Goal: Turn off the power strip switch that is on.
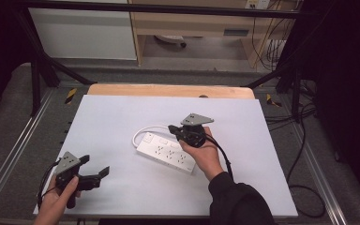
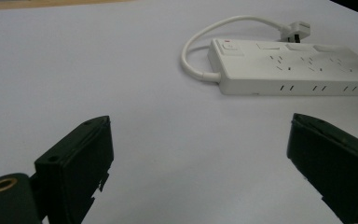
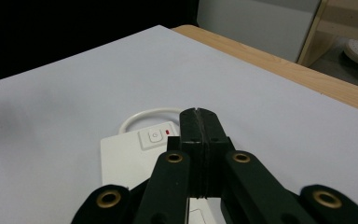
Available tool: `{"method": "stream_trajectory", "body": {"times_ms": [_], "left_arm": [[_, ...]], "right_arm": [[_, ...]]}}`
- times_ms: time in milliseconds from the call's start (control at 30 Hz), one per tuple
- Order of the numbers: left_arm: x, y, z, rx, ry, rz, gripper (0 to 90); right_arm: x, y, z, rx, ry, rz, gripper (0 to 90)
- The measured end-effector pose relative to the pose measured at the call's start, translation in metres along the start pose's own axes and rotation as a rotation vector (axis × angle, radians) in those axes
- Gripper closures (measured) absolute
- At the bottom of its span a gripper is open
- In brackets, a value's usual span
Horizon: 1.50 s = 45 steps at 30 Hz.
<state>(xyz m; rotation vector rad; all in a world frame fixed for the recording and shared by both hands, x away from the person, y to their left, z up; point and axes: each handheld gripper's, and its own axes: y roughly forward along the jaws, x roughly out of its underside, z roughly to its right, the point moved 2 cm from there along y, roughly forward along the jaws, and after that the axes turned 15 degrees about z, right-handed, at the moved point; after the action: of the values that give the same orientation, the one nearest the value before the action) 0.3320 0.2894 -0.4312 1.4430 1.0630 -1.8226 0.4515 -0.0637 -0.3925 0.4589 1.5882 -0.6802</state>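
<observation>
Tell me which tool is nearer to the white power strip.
Right. The right tool hovers, jaws shut, directly over the white power strip near its switch end. The left tool sits open, well off to the strip's left near the table's front edge, touching nothing.

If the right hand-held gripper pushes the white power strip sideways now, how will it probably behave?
The power strip lies flat and low, so it should slide rather than tip. Its hard casing looks stiff. The curled white cord seems flexible and will likely drag behind. The shut right hand-held gripper hovers over its switch end, so a push there might turn it.
</observation>
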Motion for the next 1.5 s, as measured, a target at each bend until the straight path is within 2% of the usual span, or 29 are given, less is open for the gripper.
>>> {"method": "stream_trajectory", "body": {"times_ms": [1000,1500], "left_arm": [[0.000,0.000,0.000,0.004,0.005,-0.001,7.1],[0.000,0.000,0.000,0.004,0.008,-0.002,7.0]], "right_arm": [[0.010,0.020,-0.009,-0.034,-0.005,-0.048,90.0],[0.021,0.031,-0.008,-0.040,-0.015,-0.100,90.0]]}}
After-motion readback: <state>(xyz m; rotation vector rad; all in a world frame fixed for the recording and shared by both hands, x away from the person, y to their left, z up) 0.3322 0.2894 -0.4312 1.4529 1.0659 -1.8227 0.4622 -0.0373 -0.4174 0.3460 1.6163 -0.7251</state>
